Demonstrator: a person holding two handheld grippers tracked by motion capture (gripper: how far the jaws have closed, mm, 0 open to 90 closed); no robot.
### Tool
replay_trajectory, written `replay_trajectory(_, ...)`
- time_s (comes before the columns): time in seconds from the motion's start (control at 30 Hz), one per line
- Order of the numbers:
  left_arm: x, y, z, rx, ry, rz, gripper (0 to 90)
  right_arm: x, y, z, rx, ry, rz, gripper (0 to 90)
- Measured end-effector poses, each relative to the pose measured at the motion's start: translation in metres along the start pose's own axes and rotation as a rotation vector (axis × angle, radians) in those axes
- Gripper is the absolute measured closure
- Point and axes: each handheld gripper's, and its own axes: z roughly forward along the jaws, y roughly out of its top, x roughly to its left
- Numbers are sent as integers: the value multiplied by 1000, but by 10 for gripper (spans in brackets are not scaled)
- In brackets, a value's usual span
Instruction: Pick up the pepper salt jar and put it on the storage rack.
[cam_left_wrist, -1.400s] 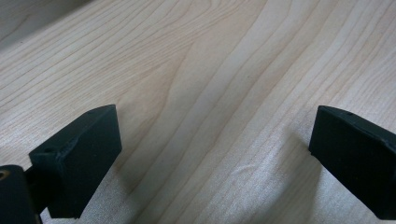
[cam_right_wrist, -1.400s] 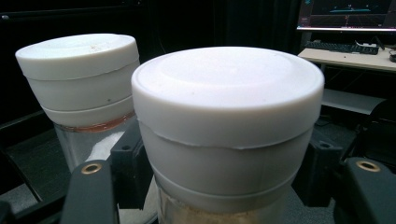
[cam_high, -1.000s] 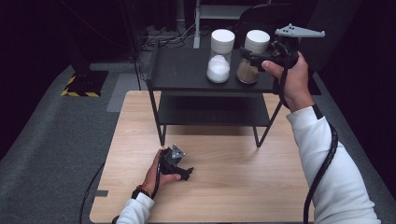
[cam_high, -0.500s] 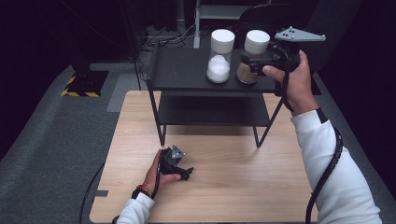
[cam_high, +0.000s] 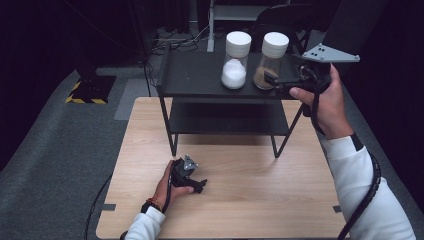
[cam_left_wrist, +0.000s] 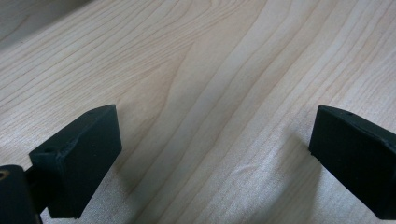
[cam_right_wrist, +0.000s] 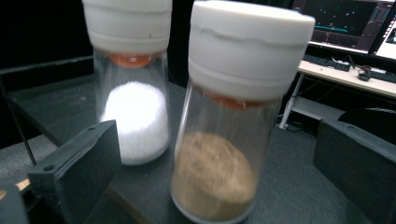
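Brown-spice jar (cam_high: 272, 61), clear glass with a white screw lid, stands upright on the top of a black two-tier shelf (cam_high: 195, 75) that sits at the far end of a light wooden table (cam_high: 250, 200). Just to its left stands a matching jar of white grains (cam_high: 236, 60), the two close together but apart. In the right gripper view the brown jar (cam_right_wrist: 233, 140) sits between the two black jaws, which are spread wide on either side of it and do not touch the glass; the white jar (cam_right_wrist: 133, 93) is behind and to the left. The right gripper (cam_high: 280, 80) is held at shelf-top height by the right hand (cam_high: 325, 100), a white sleeve trailing toward the bottom right. The left gripper (cam_high: 192, 182) lies low on the table near the front edge, held by the left hand (cam_high: 167, 182). In the left gripper view its jaws are spread wide over bare wood grain (cam_left_wrist: 210, 93), holding nothing.
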Motion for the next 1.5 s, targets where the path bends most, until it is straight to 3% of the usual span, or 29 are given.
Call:
replay_trajectory(0.27,0,0,0,1,0,-1,23,5,-19,-13,20,4,-27,5)
replay_trajectory(0.43,0,0,0,2,1,1,23,3,-35,-19,12,4,-14,5)
replay_trajectory(0.9,0,0,0,1,2,2,23,8,-70,-35,25,8,-42,5)
replay_trajectory(1.27,0,0,0,1,2,1,23,7,-111,-33,72,33,-7,6)
replay_trajectory(1.5,0,0,0,1,1,0,23,11,-127,-31,107,46,-27,6)
